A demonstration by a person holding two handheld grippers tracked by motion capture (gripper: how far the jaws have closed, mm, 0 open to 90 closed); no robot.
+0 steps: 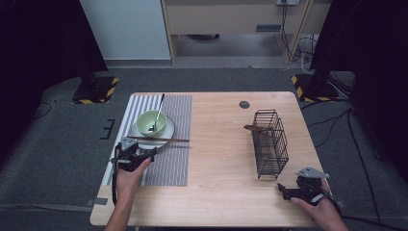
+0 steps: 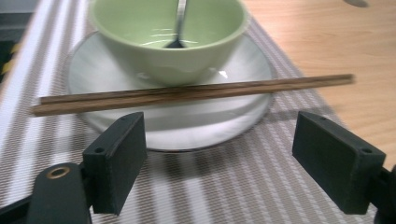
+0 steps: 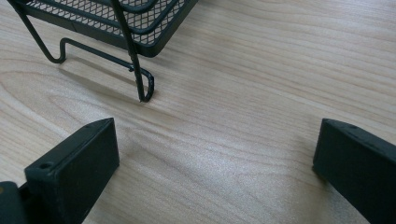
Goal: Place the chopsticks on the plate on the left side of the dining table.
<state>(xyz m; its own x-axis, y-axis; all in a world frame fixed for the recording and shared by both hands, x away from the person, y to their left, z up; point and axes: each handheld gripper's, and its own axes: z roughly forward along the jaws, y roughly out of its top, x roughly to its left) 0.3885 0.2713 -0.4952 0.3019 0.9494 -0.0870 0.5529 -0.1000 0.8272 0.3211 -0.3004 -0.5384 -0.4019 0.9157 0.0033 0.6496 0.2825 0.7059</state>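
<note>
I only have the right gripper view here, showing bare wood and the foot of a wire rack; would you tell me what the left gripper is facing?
Observer: The left gripper faces chopsticks lying across a white plate.
Operator: Is it gripping them?
Observer: No, its jaws stand open, short of them.
Operator: Anything on the plate?
Observer: A green bowl with a spoon in it.

Table layout: place setting left, rack right.
Bowl [image 1: 151, 122] on plate [image 1: 166, 135] on mat [image 1: 168, 163]; spoon [image 1: 157, 115] in bowl; chopsticks [image 1: 159, 139] across plate's near rim; wire rack [image 1: 270, 143] well apart, right.
</note>
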